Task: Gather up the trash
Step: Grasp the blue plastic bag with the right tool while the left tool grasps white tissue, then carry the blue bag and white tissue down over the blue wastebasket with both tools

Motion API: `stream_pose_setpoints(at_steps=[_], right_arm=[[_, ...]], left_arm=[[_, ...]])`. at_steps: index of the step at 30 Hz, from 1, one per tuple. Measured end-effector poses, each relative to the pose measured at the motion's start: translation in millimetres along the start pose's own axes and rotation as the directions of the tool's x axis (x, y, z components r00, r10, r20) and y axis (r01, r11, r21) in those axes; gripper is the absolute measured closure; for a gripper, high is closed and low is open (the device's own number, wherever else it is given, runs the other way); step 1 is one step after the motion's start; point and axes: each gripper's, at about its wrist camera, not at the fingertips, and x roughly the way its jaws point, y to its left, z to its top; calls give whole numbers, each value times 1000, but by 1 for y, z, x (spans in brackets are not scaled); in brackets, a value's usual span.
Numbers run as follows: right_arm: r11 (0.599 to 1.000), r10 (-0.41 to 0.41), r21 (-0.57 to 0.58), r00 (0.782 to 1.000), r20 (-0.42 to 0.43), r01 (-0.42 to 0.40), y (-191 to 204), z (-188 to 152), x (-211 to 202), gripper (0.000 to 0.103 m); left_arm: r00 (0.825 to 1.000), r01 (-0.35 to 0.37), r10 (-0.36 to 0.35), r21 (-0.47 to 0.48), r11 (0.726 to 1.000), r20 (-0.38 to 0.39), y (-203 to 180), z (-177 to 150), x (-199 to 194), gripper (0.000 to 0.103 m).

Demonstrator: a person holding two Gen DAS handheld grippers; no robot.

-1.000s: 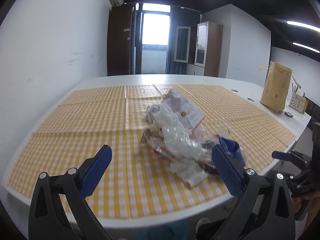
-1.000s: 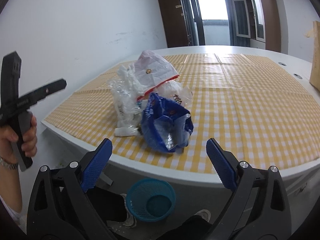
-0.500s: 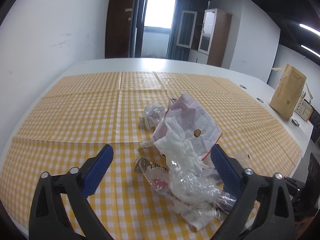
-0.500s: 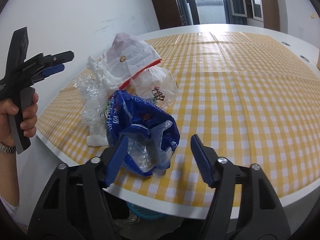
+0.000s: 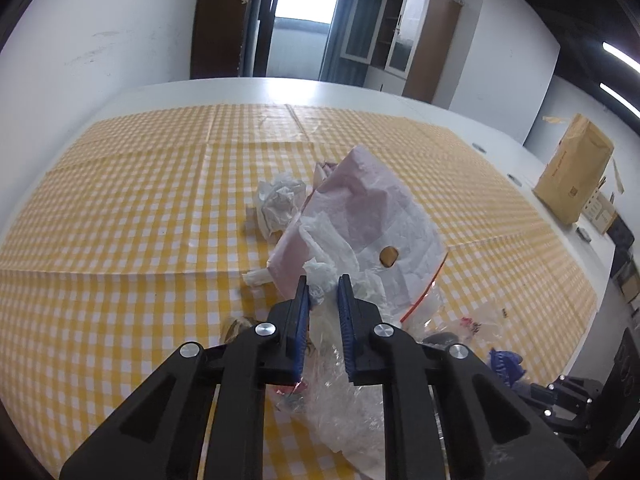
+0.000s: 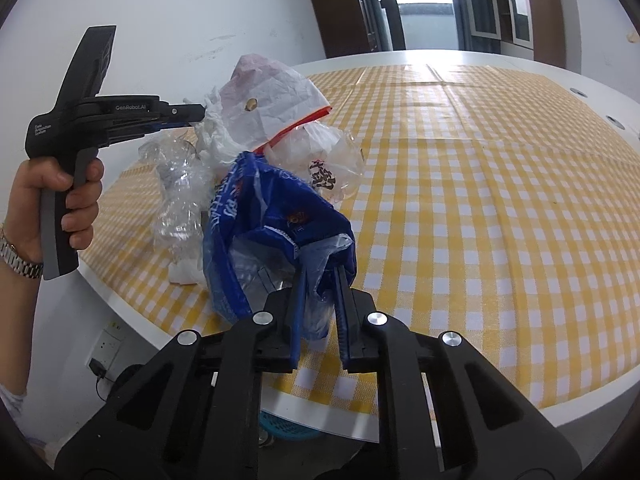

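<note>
Both of your grippers have closed in the last second. Your left gripper [image 5: 322,292], wide open a moment ago, now has its jaws pinched on the crumpled white plastic [image 5: 320,280] at the near edge of the trash pile [image 6: 256,120]. Your right gripper [image 6: 318,280] has narrowed its jaws onto a fold of the blue bag [image 6: 272,220], which sits at the counter [image 6: 480,200] rim beside the pile. With both grips apparently set, you look ready to lift toward the blue bin [image 6: 288,430] below the counter edge.
</note>
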Motion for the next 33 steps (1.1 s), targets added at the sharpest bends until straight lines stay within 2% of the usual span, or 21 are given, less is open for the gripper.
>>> stream_pose_setpoints(at_steps=[9,16,26,33], right_arm=[[1000,-14,20,996,91,13,-1,-2,-38,95],[1000,-16,22,993,114,14,5,-4,-56,95],[1000,6,-2,990,142,-5,31,-16,-80,95],[999,14,-34,986,164,-9,55,-28,-104,95]], left_arm=[[987,-4,6,-15,1000,159,-14,19,-44,97],[972,-6,8,-8,1000,235,-20,20,-84,97],[967,-3,5,-9,1000,256,-19,-20,-133,98],[957,37,-40,18,999,287,-26,-60,-179,98]])
